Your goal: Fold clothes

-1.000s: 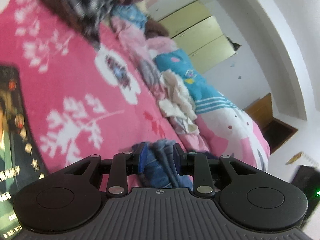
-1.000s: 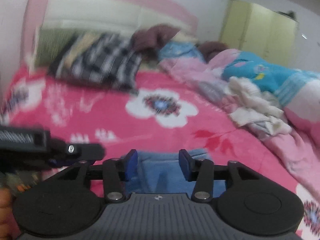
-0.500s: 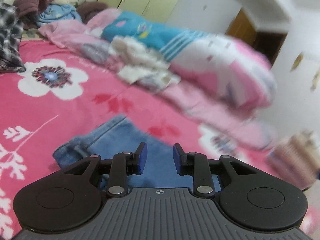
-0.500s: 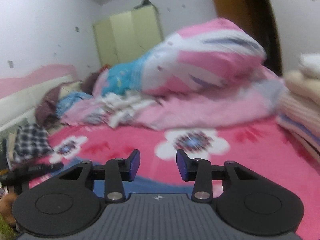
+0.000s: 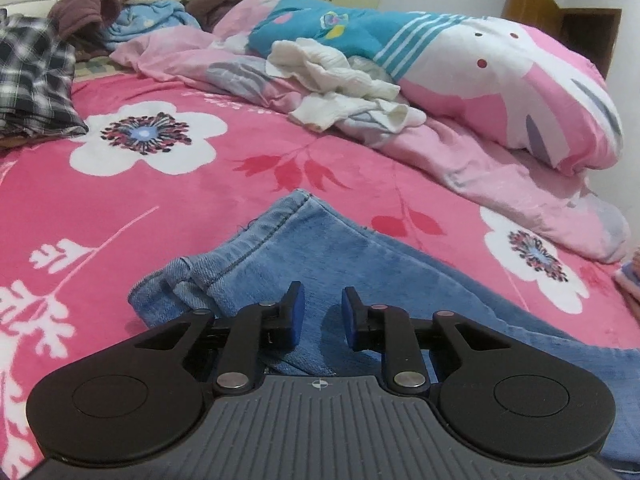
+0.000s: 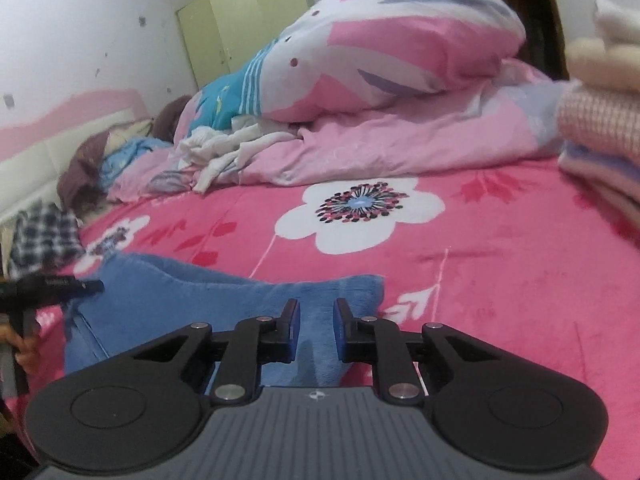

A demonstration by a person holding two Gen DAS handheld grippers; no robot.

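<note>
Blue jeans lie flat on the pink flowered blanket. My left gripper hovers low over their stitched hem end. Its jaws are closing with a narrow gap, denim lies under and between them, and the pads do not visibly press on it. In the right wrist view the jeans stretch off to the left. My right gripper sits over their near right end, jaws closing, a soft ridge of denim between the blue pads without a clear pinch.
A rolled pink and teal quilt with white garments on it lines the far side. A plaid shirt lies at the back left. Folded knitwear is stacked on the right. A hand shows at the left edge.
The left view rolled level; the denim once bunched between its fingers now lies spread on the blanket. The right gripper swept to the right along the jeans, and its jaws narrowed.
</note>
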